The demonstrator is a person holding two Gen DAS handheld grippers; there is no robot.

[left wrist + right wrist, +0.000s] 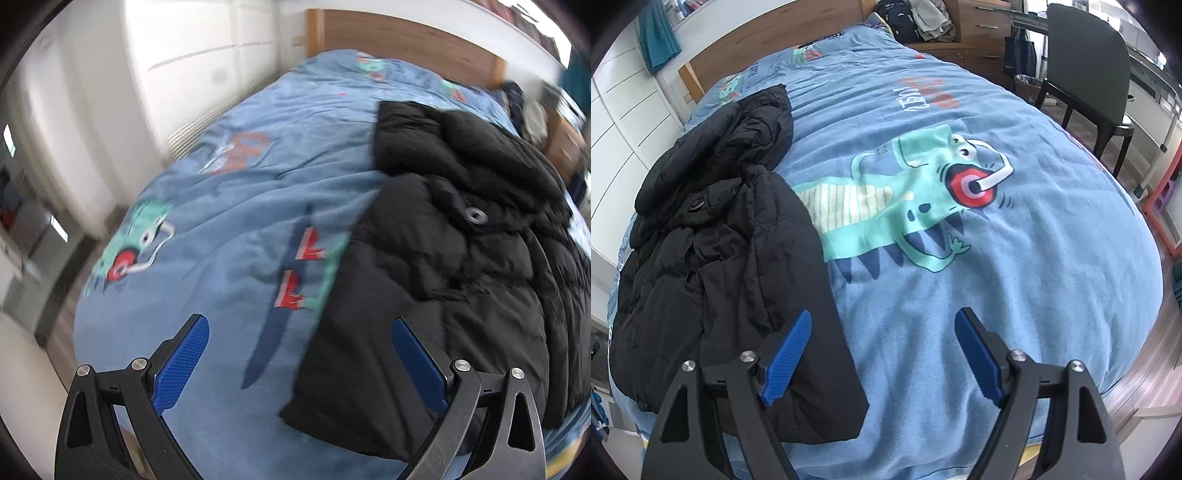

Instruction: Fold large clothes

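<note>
Hovering over the near end of the bed, left hand-held gripper point(299, 325) standing with its blue pads point(183, 365) wide apart and clamping nothing, one pad over the bare blue duvet cover point(221, 206), the other over the near edge of the black puffer jacket point(461, 258)

Hanging likewise over the bed, right hand-held gripper point(882, 325) spreading its jaws wide with nothing between them, its own left pad point(786, 362) over the jacket's near corner, its right pad over plain blue cloth

Lying spread on the duvet cover, well within the bed's edges, the black puffer jacket point(720, 258) stretching away from both grippers lengthwise: quilted body nearest, a round snap button point(475, 215) showing about midway up, rumpled hood or collar part bunching at the far end

Showing beside the jacket in the right wrist view, a large teal cartoon dinosaur point(905, 206) printed on the cover, with a red and white ring at its mouth; lettering in orange and white point(923, 98) printed further up the bed

Blurring somewhat in the left wrist view, so finer detail of the cover's prints there not being readable

Standing at the far end of the bed, a wooden headboard point(406, 40); resting near it in the right wrist view, a dark backpack point(899, 20) with pale clothing beside it

Standing off the bed's far right side, a dark chair point(1086, 74) and wooden drawers point(986, 26); running along the other side, white cabinet fronts point(207, 48)
</note>
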